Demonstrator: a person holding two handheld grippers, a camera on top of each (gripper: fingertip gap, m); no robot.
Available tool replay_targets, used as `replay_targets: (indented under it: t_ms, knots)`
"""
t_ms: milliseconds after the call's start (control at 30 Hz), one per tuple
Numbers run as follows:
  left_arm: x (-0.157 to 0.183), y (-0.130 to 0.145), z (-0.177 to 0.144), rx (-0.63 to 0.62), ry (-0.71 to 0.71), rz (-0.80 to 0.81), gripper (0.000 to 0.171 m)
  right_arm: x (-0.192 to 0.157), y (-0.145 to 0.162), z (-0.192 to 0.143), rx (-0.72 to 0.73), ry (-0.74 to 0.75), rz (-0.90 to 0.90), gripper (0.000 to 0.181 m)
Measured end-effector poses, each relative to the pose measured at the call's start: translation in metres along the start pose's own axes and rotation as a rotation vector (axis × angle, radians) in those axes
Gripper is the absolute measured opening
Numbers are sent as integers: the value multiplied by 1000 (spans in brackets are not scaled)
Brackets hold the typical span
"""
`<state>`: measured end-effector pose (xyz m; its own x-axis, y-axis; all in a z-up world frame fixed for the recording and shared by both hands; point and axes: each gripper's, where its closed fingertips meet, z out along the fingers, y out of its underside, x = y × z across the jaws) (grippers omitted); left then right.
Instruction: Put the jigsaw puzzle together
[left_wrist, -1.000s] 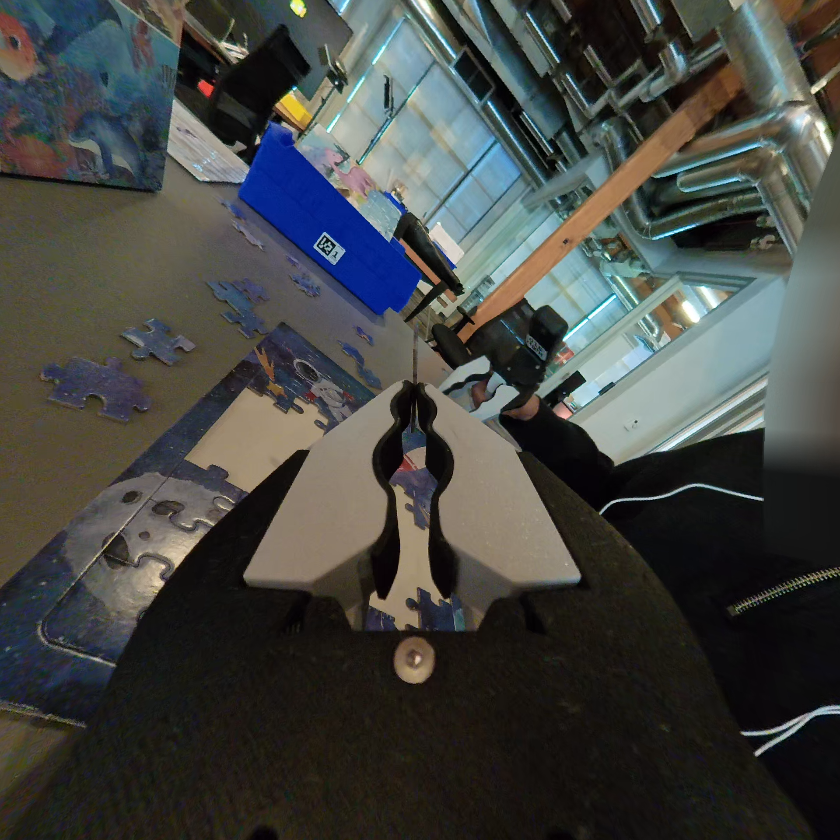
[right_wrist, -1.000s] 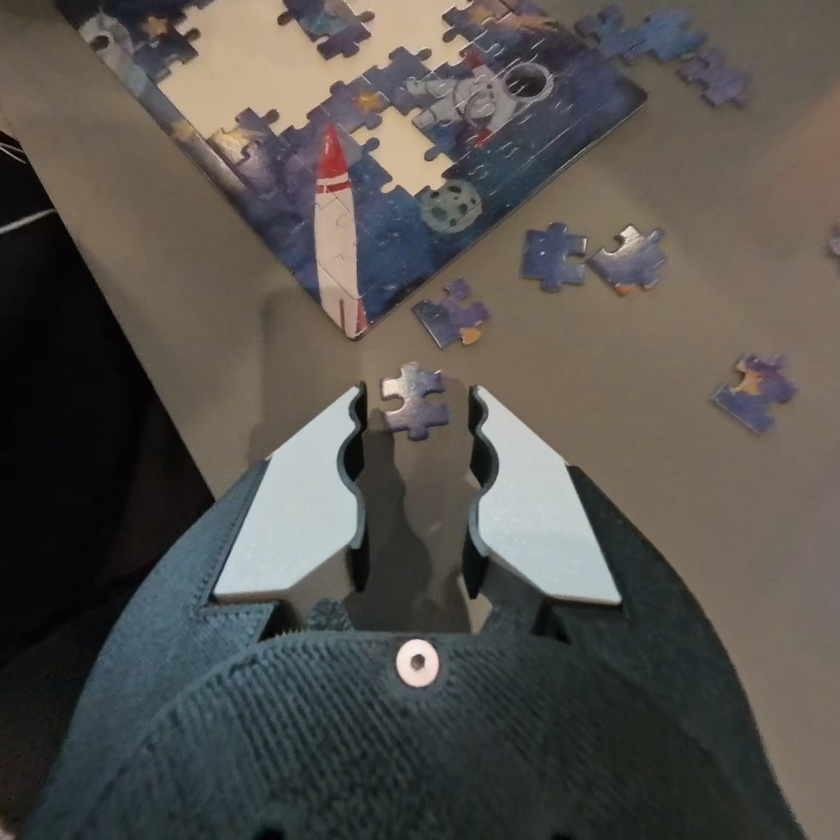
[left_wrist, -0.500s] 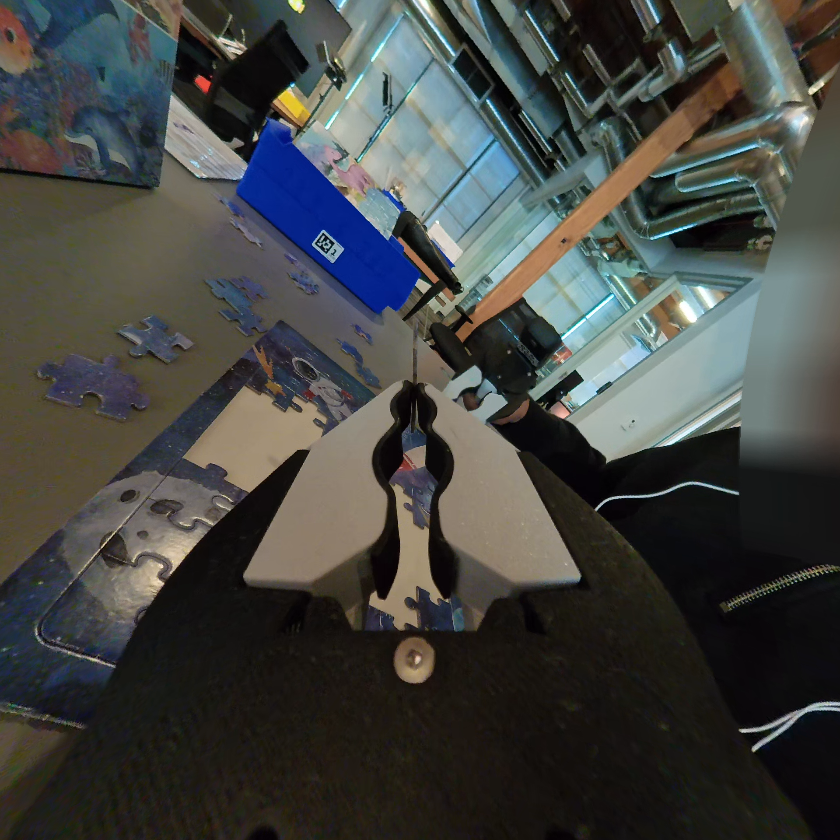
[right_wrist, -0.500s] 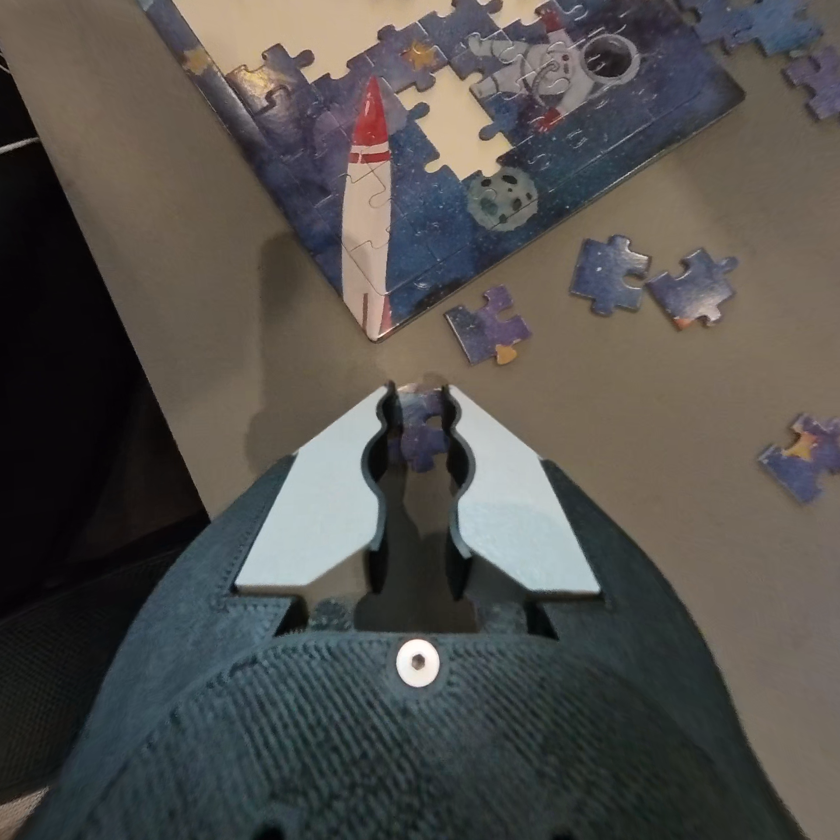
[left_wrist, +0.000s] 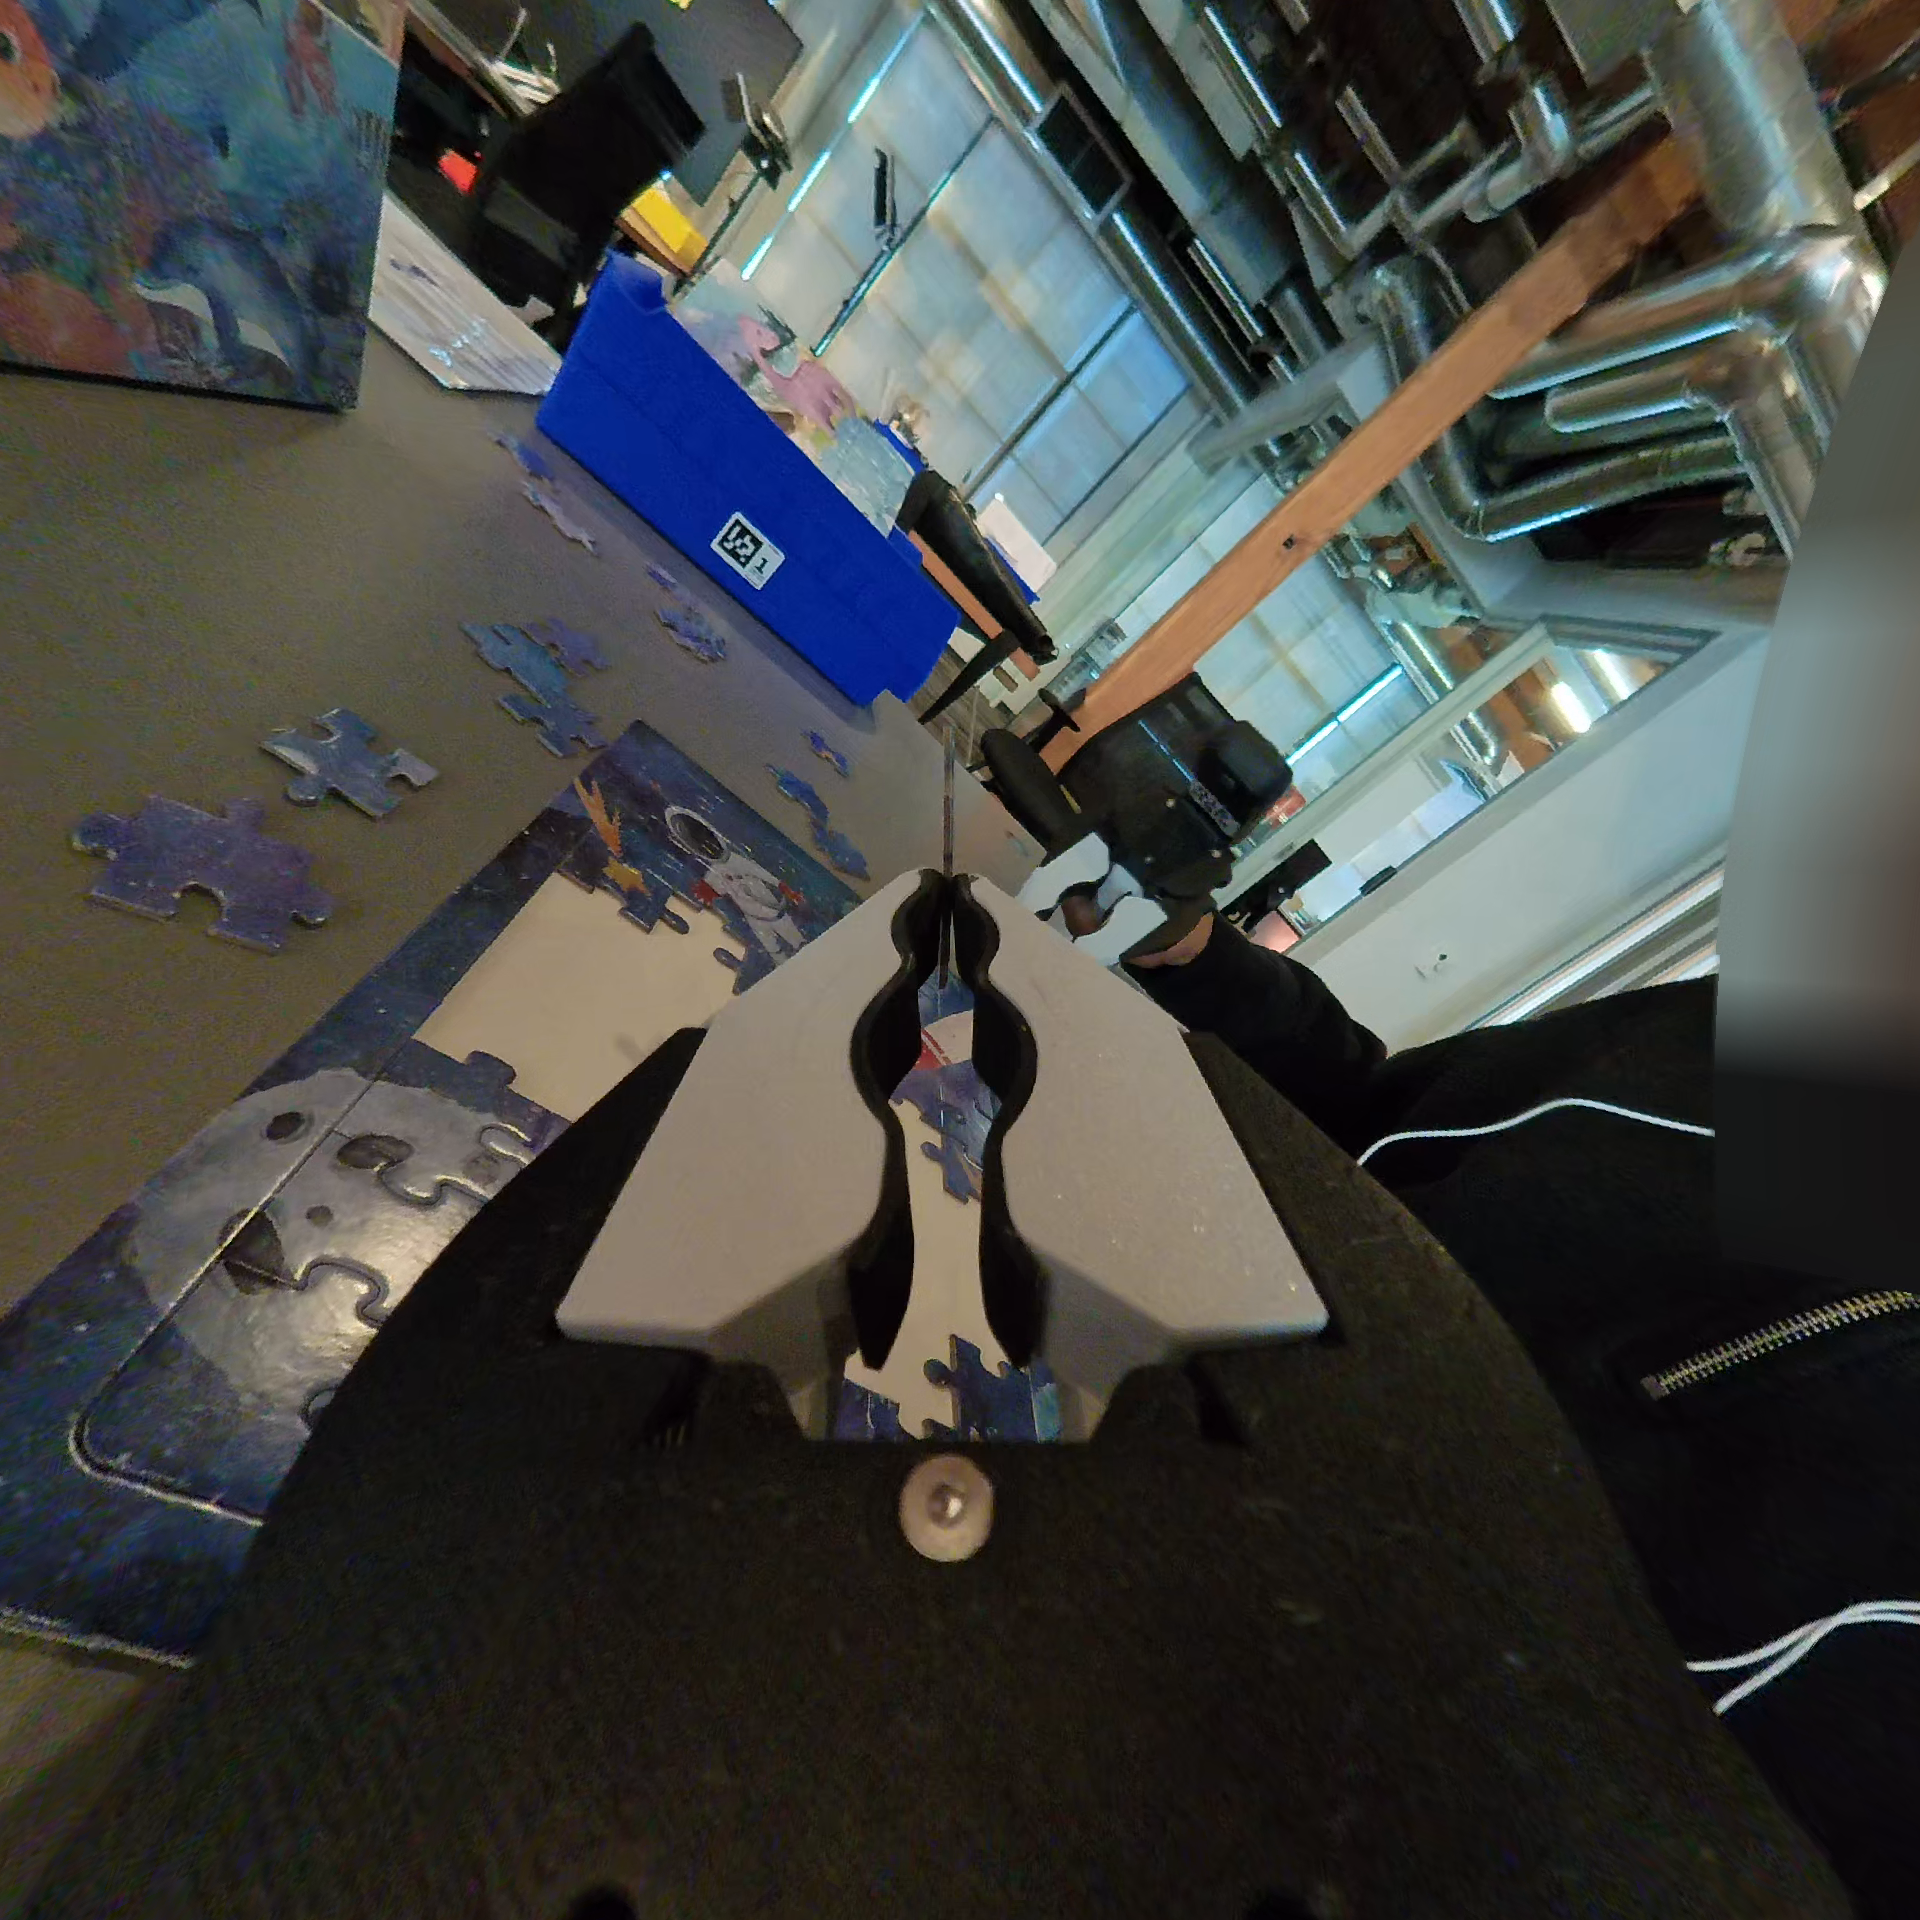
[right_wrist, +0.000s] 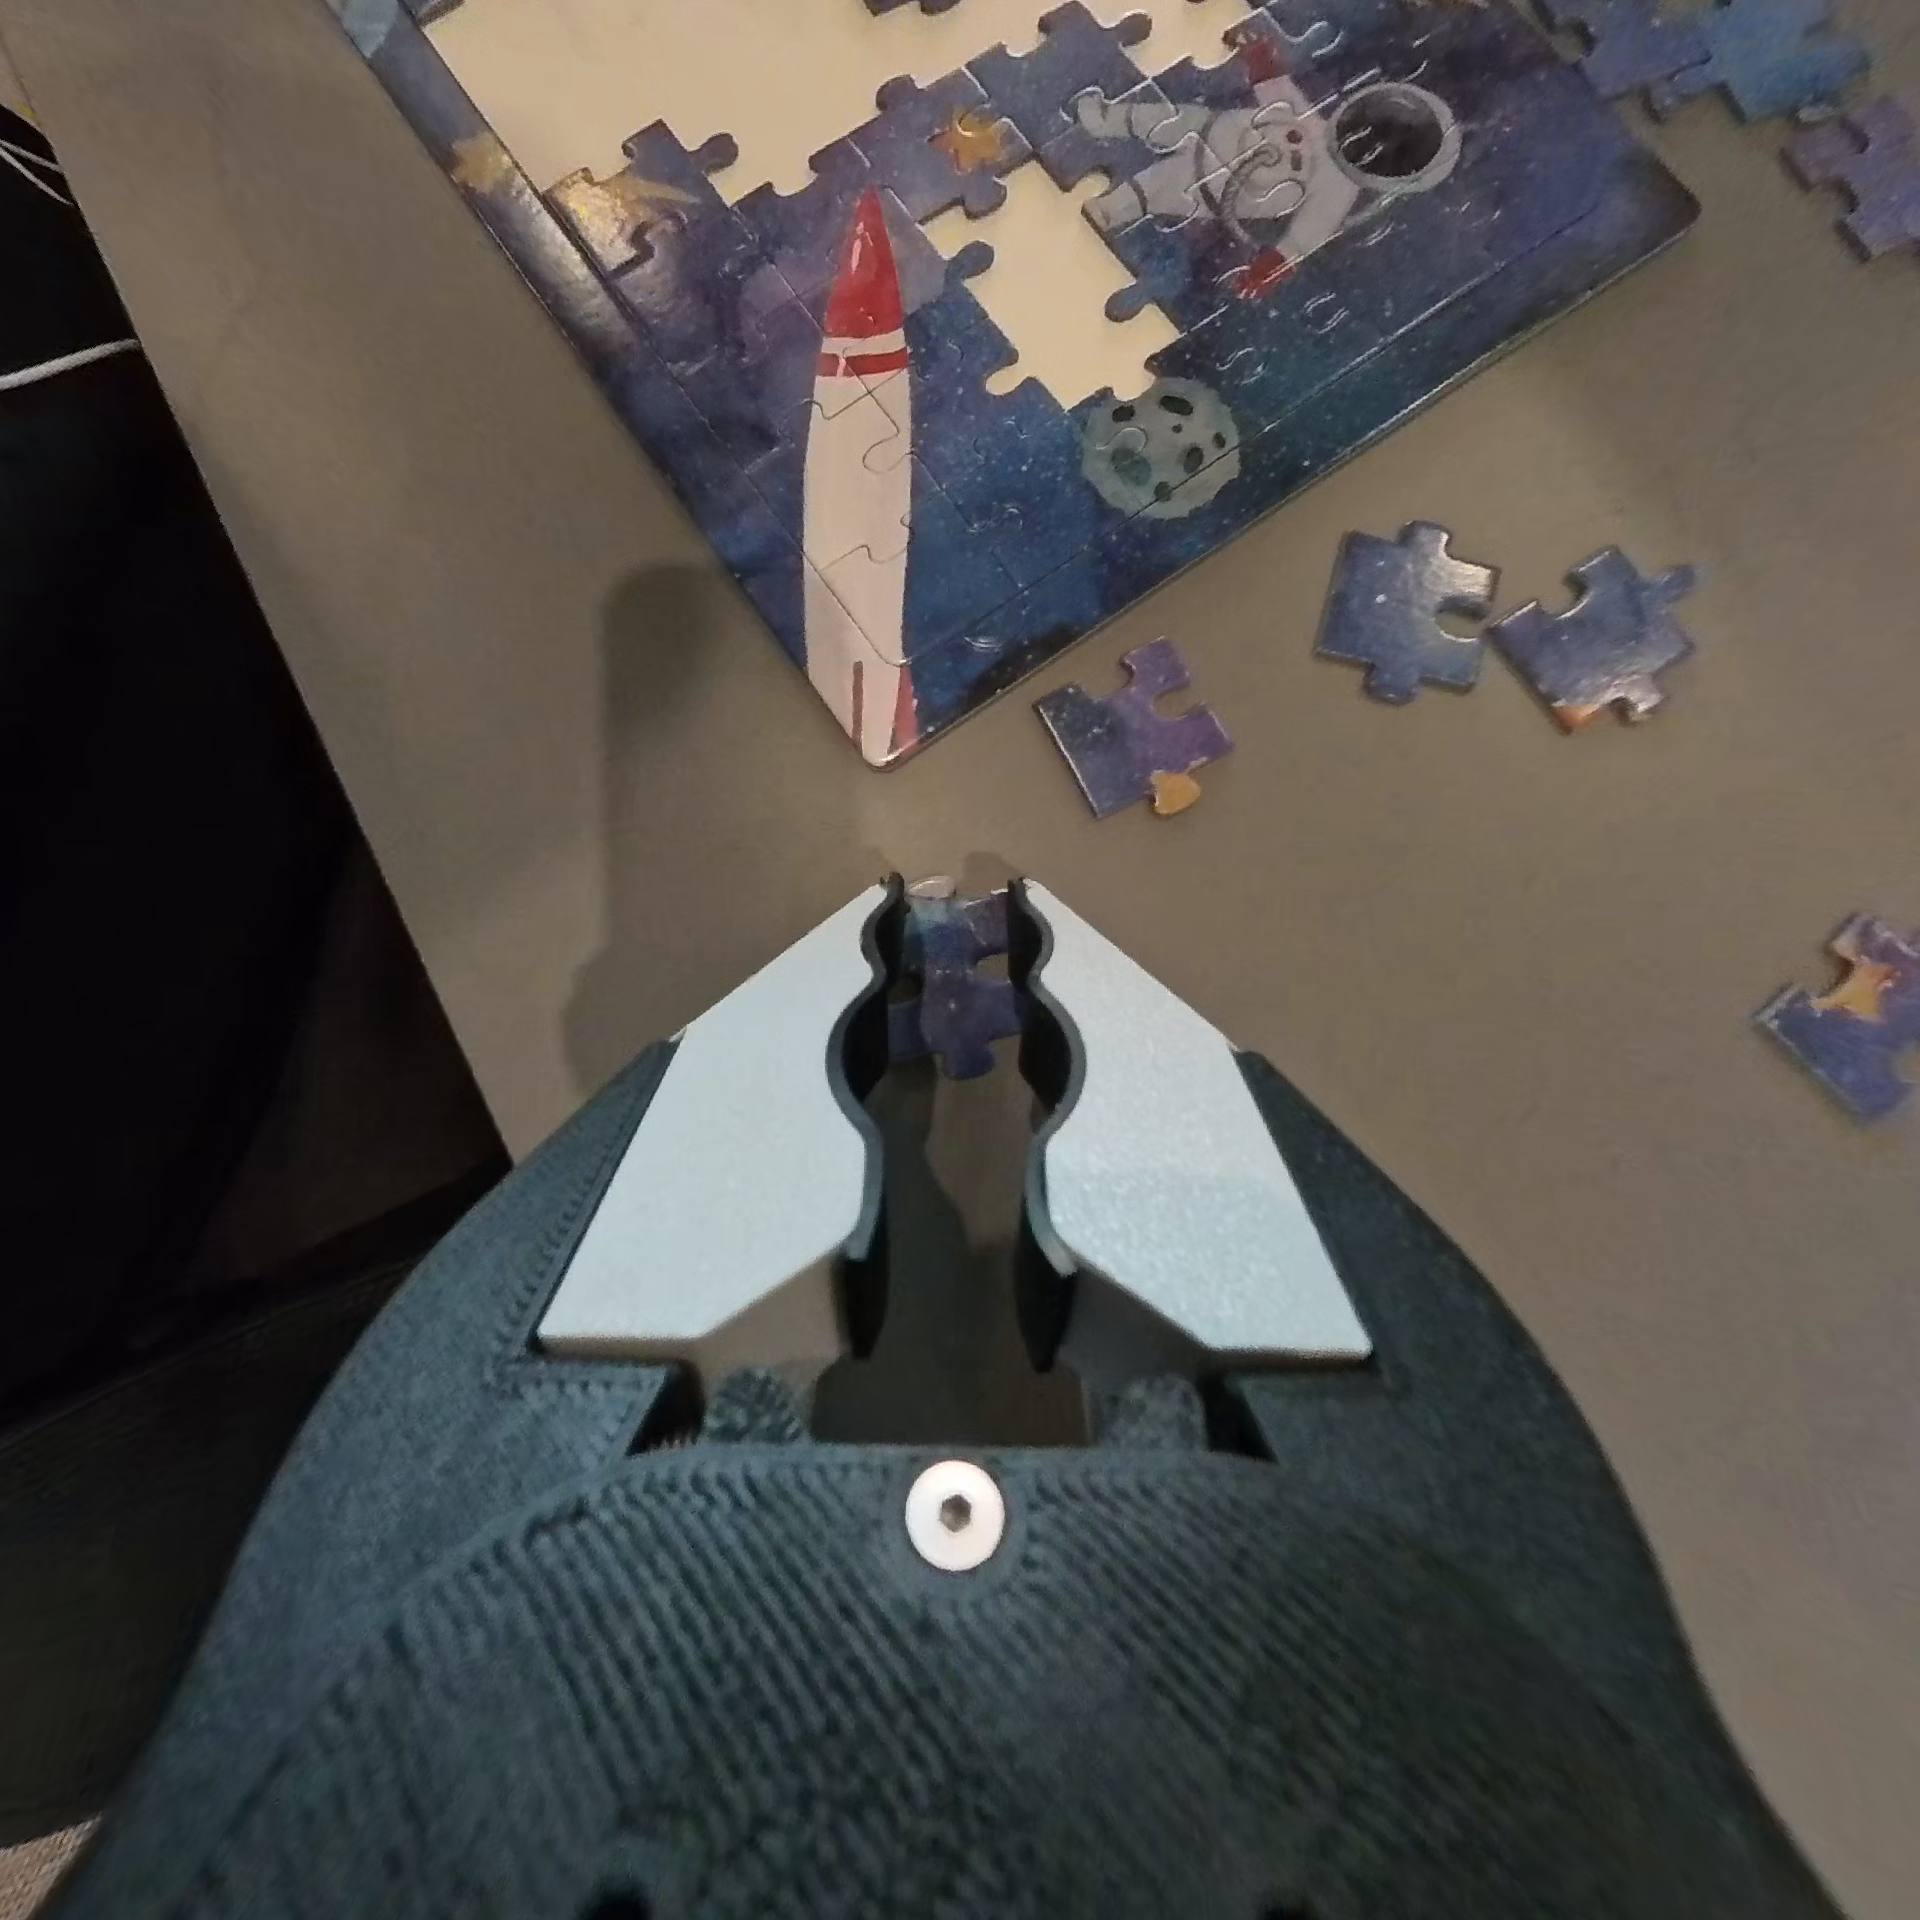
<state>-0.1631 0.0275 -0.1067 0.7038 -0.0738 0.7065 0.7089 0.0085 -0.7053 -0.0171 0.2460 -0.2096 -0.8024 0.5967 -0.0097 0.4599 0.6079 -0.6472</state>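
Both grippers closed, each pinching something thin

The left gripper (left_wrist: 948, 896) has its grey fingers (left_wrist: 769, 1132) pressed almost tip to tip, a thin edge-on sliver standing between the tips (what it is cannot be told). The right gripper (right_wrist: 954, 902) angles downward, its fingers (right_wrist: 1164, 1132) drawn in on a puzzle piece (right_wrist: 961, 982) lodged just behind the tips.

Space jigsaw (right_wrist: 935, 436) flat, partly done; loose blue pcs (right_wrist: 1138, 727) beside; one pc (right_wrist: 961, 977) between jaws.
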Motion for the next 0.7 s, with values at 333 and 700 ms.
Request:
replay_targets:
  t_ms: [333, 700]
  knots:
    - [0, 1, 1, -7, 0, -2, 0, -4, -23, -4, 12, 30, -43, 21]
    - [2, 3, 2, -16, 7, -2, 0, -2, -1, 3, -9, -5, -2, 39]
